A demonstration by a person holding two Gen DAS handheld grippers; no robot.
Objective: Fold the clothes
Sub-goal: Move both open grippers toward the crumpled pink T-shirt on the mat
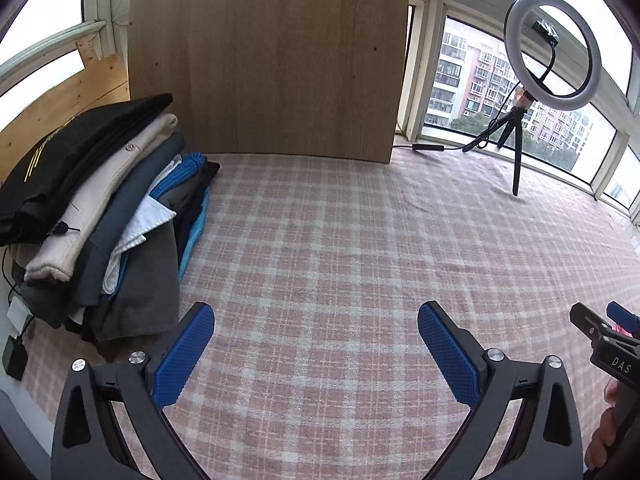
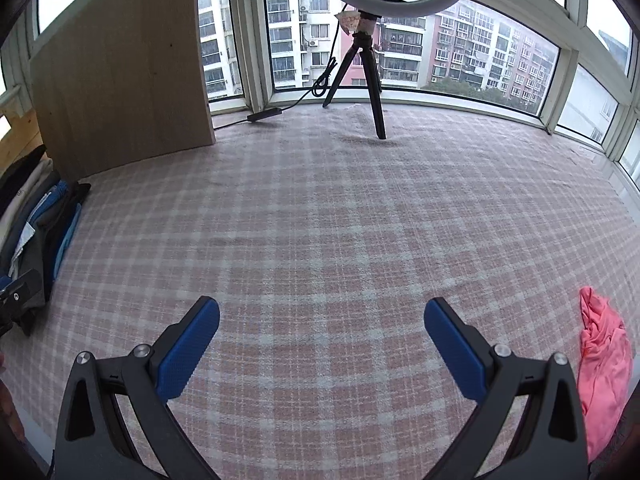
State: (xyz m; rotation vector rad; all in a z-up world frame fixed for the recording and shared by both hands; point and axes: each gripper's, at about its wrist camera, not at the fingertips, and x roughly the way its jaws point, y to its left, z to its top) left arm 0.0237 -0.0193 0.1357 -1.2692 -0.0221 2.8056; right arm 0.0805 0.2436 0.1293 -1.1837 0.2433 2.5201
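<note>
Risk-wise, both grippers, left gripper [image 1: 316, 350] and right gripper [image 2: 322, 344], hang spread wide and empty over the plaid sheet [image 2: 340, 220]. Crumpled pink garment [image 2: 604, 364] sits far right at the edge; a sloppy grab probably bunches it or drags it off.

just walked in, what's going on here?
Clothes folding, between items. A person holds both grippers open and empty above the checked cloth: left gripper, right gripper. A stack of folded clothes sits at the left, and a crumpled pink garment lies unfolded at the right.
</note>
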